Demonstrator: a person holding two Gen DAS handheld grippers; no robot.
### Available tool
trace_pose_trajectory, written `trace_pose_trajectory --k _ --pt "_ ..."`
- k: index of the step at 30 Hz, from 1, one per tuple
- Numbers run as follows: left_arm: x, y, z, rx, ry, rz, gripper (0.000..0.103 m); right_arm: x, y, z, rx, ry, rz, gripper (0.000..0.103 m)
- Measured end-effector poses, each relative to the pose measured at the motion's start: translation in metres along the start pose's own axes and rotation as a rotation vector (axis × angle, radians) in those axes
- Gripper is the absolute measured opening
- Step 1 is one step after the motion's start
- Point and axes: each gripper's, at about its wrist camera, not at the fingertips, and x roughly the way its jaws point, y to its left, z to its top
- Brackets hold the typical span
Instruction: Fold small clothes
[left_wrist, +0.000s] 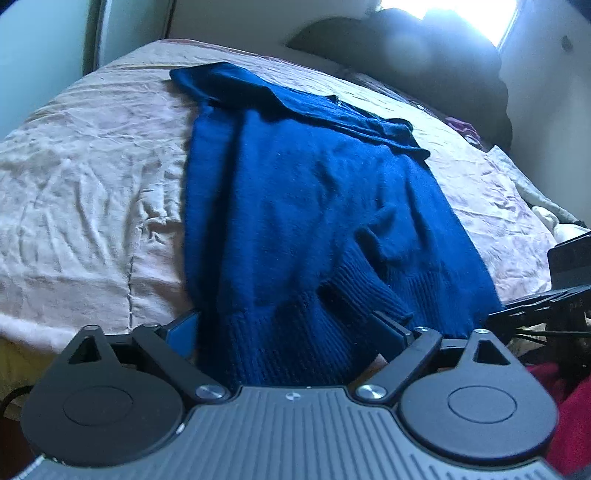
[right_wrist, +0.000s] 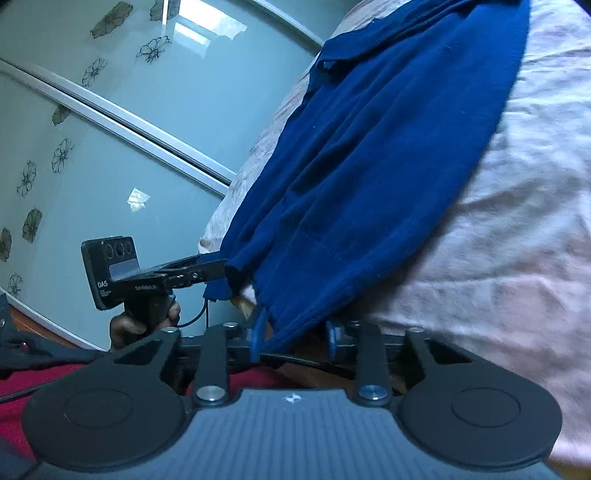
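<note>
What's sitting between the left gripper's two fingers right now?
The ribbed hem of the blue sweater lies between the left gripper fingers, which stand wide apart, not pinching; the left wrist view shows it.

blue sweater (left_wrist: 314, 206) lies on pink bedspread (left_wrist: 92, 166); left hand-held gripper (left_wrist: 290, 332) spread wide astride its ribbed hem.

Pale pink rumpled bedspread (left_wrist: 85, 177); bright window (left_wrist: 450, 14); pale green flower-printed sliding wardrobe doors (right_wrist: 110, 155).

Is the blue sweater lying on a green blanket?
No, the blue sweater is spread out on a wrinkled pale pink bed cover, not a green one.
</note>
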Motion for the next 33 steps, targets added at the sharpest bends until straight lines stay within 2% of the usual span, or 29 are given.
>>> trace_pose_trajectory --k 1,2,4,6,7,10,13,17,19,22,26,29,30,31,32,33 --pt "0.000 0.000 0.000 -0.001 -0.005 0.006 0.075 0.001 0.000 0.001 0.005 -0.001 -0.010 0.010" --pt "-0.002 0.001 0.000 -0.004 -0.007 0.012 0.066 0.001 0.000 0.002 0.011 -0.005 -0.022 0.009" --pt "-0.003 0.005 0.003 -0.030 0.000 0.019 0.031 -0.002 0.001 0.000 0.010 -0.021 -0.025 0.007" --pt "-0.004 0.013 0.004 -0.098 0.006 -0.039 0.018 -0.008 0.005 -0.003 -0.013 -0.036 -0.033 0.006" --pt "-0.004 0.014 0.005 -0.113 0.004 -0.048 0.017 -0.012 0.006 -0.004 -0.020 -0.044 -0.032 0.006" --pt "-0.007 0.004 0.006 -0.074 -0.007 -0.029 0.016 -0.029 0.006 -0.007 -0.024 -0.082 -0.040 0.006" --pt "-0.021 -0.009 0.012 -0.054 -0.037 -0.096 0.015 -0.057 0.011 -0.007 -0.039 -0.146 -0.042 0.006" --pt "-0.039 -0.030 0.022 -0.016 -0.070 -0.178 0.015 -0.108 0.027 -0.010 -0.111 -0.230 -0.099 0.006" --pt "-0.040 -0.038 0.022 0.005 -0.057 -0.204 0.015 -0.130 0.032 -0.015 -0.131 -0.254 -0.138 0.005" --pt "-0.029 -0.042 0.016 0.024 -0.005 -0.178 0.012 -0.145 0.019 -0.026 -0.089 -0.243 -0.190 0.005" --pt "-0.008 -0.028 0.007 -0.023 0.054 -0.131 0.016 -0.126 -0.011 -0.039 0.005 -0.169 -0.233 0.007" --pt "-0.005 -0.016 0.008 -0.059 0.032 -0.129 0.021 -0.120 -0.034 -0.040 0.092 -0.212 -0.196 0.009" --pt "-0.005 -0.013 0.009 -0.064 0.025 -0.131 0.035 -0.120 -0.038 -0.039 0.112 -0.225 -0.186 0.015" --pt "-0.006 -0.011 0.009 -0.075 0.017 -0.134 0.057 -0.119 -0.041 -0.038 0.127 -0.236 -0.174 0.027" --pt "-0.006 -0.008 0.010 -0.089 0.004 -0.132 0.067 -0.119 -0.042 -0.037 0.134 -0.241 -0.154 0.034" --pt "-0.007 -0.007 0.010 -0.095 -0.008 -0.128 0.079 -0.118 -0.043 -0.036 0.135 -0.243 -0.134 0.049"
